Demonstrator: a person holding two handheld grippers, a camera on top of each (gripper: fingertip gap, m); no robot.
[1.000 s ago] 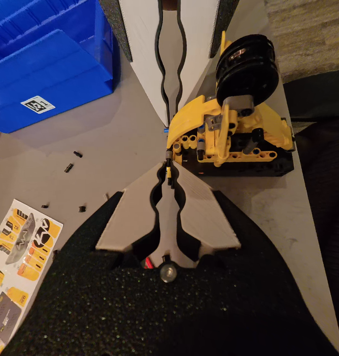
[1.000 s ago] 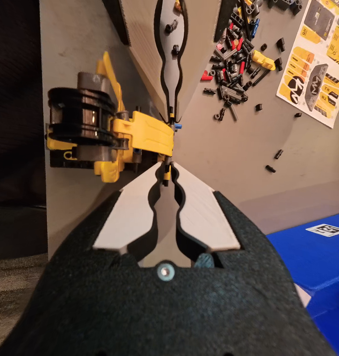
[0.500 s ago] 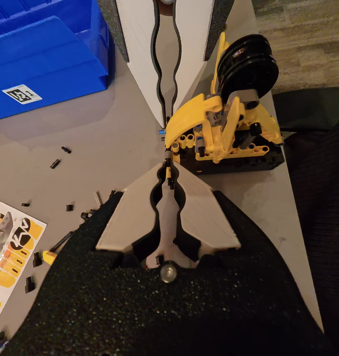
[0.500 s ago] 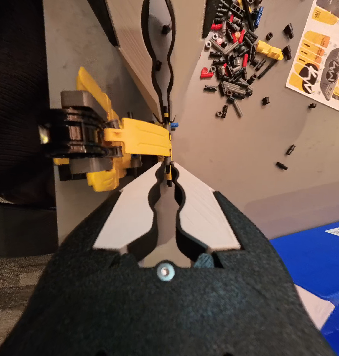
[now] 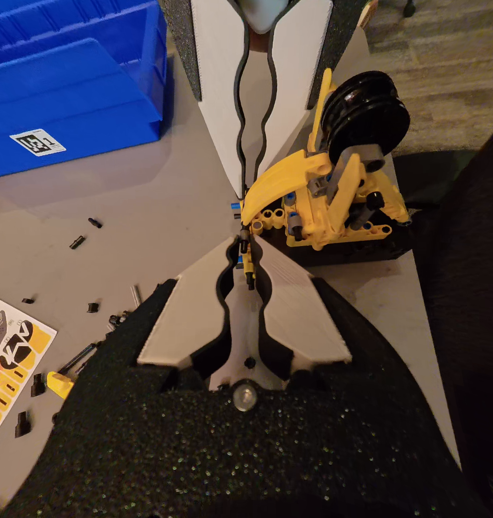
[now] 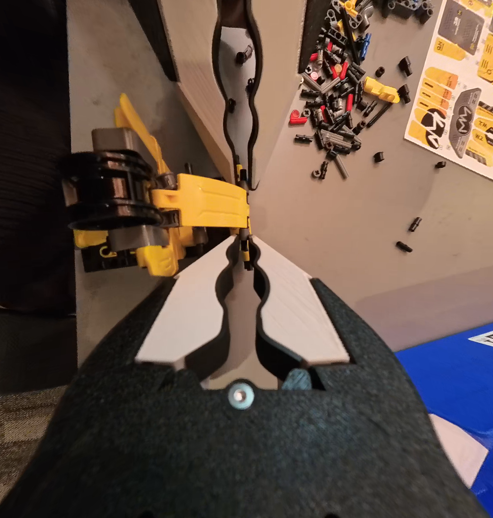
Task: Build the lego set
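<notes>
Model (image 5: 323,201) shifted slightly; both grippers' fingers (image 5: 279,269) clamp its end pins; bin (image 5: 71,84) beside.

Glossy plastic model (image 5: 321,201) on seemingly matt table (image 5: 161,213).

Two tools (image 5: 246,244) (image 6: 244,241), one yellow model (image 5: 318,201), one blue bin (image 5: 71,92), one sticker sheet (image 6: 461,92).

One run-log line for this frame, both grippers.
left gripper: shut on yellow-black pin piece | right gripper: shut on same piece | yellow model: on table, beside fingertips | blue bin: untouched
</notes>
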